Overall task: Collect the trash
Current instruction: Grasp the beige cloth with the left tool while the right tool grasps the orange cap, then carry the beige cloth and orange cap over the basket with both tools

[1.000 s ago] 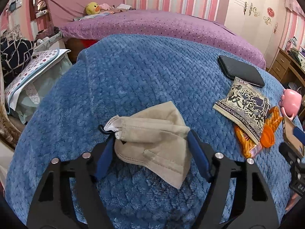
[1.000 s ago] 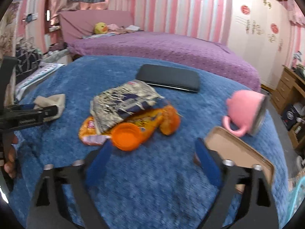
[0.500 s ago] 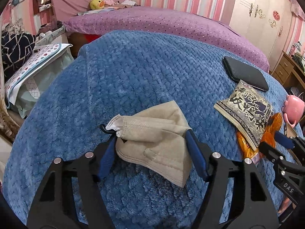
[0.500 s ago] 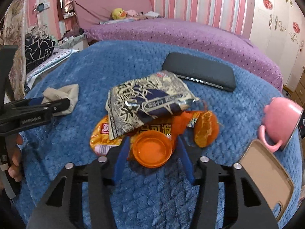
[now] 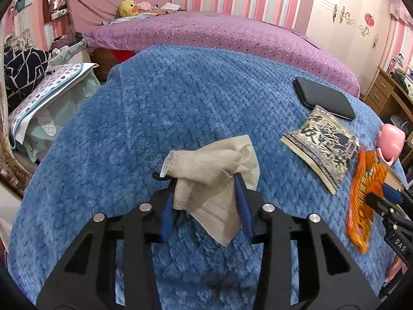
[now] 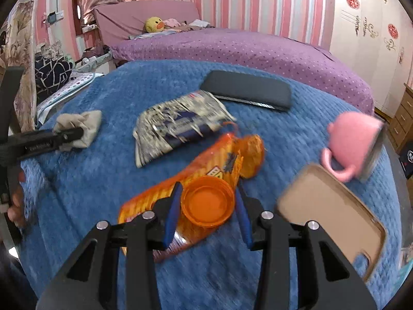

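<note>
My left gripper (image 5: 204,193) is shut on a beige face mask (image 5: 214,170), which is bunched between the blue pads and lifted a little off the blue blanket (image 5: 160,108). My right gripper (image 6: 206,201) is shut on an orange snack wrapper (image 6: 206,170) with an orange round lid (image 6: 207,201) on it, raised off the blanket. The wrapper also shows at the right in the left wrist view (image 5: 361,196). A dark printed snack bag (image 6: 178,126) lies flat beyond it.
A black case (image 6: 247,93) lies at the far side of the blanket. A pink mug (image 6: 353,142) lies on its side at right beside a brown phone case (image 6: 333,209). A purple bed (image 6: 232,46) stands behind. Bags (image 5: 46,95) sit left.
My left gripper has closed on the mask and bunched it up. My right gripper has closed on the orange wrapper and lid and pulled them out from under the dark bag.
</note>
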### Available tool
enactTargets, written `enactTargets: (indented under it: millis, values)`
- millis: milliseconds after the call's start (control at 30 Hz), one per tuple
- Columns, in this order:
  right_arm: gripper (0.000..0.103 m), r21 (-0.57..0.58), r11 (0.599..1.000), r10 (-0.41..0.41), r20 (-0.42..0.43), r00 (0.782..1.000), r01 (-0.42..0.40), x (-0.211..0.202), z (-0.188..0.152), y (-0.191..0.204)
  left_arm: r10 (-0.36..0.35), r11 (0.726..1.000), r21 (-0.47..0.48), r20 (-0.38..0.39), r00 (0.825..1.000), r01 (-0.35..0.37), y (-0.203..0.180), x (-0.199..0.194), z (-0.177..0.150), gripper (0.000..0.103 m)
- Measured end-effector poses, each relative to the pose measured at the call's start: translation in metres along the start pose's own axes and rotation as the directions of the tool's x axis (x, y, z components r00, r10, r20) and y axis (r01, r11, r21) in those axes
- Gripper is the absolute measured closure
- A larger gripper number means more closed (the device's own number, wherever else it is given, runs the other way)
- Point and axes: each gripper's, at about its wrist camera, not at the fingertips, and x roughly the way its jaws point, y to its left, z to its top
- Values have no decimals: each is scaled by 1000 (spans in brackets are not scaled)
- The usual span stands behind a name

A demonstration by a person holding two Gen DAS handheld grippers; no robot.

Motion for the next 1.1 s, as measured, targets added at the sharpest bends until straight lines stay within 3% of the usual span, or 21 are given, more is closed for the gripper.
enactTargets:
  millis: [200,300,333,600,733,1100]
  values:
    - [62,32,998,-44,-27,999,45,-19,-25,-32,-49,998,41,18,999,48,-25,-23,-9,67]
    - [43,67,995,-72,-7,997,72,-29,-30,-46,-68,995,76,23,997,67,-42,-36,-16,67]
    - [43,79,994,-80,7,997,79,-34,-32,-50,-72,994,85,24,997,69,-46,-39,-17,67]
    - [45,55,996,-67,11,998,66,-33,-34,-40,-80,988,137,25,996,76,-68,-44,-26,67]
    - [60,54,998,-41,-29,999,42,-20,-37,-37,-79,986,146,26,997,74,-73,-45,-27,67]
    - [63,67,993,-100,91,991,95,-75,-35,-55,-122,981,163,75,990,108,-98,-68,-23,67]
